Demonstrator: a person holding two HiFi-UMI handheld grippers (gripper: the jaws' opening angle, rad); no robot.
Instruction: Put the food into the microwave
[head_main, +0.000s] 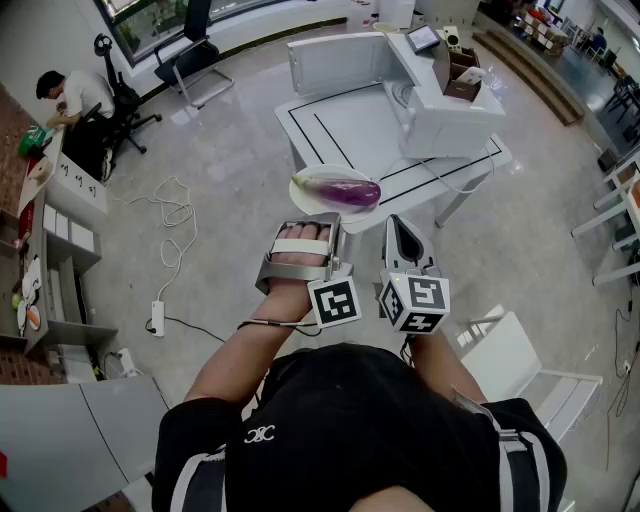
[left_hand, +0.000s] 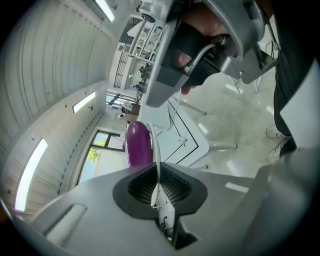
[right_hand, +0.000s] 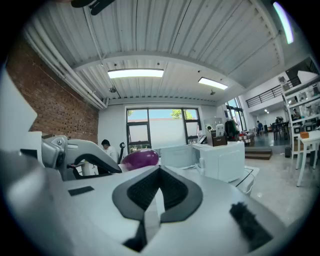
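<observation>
A purple eggplant (head_main: 347, 192) lies on a white plate (head_main: 308, 198) held out in front of me, above the floor. My left gripper (head_main: 318, 224) is shut on the plate's near rim; in the left gripper view the rim (left_hand: 156, 160) runs as a thin white edge between the pads, with the eggplant (left_hand: 138, 144) beyond. My right gripper (head_main: 401, 228) hangs just to the right, shut and empty; its pads (right_hand: 135, 192) meet. The white microwave (head_main: 450, 110) stands on the table (head_main: 350, 135) ahead, its door (head_main: 335, 62) swung open to the left.
A brown cardboard box (head_main: 458, 72) and a small screen (head_main: 423, 38) sit on top of the microwave. Cables (head_main: 175, 215) and a power strip (head_main: 157, 318) lie on the floor at left. A person (head_main: 65, 95) sits at a desk far left. A white chair (head_main: 520, 365) stands at my right.
</observation>
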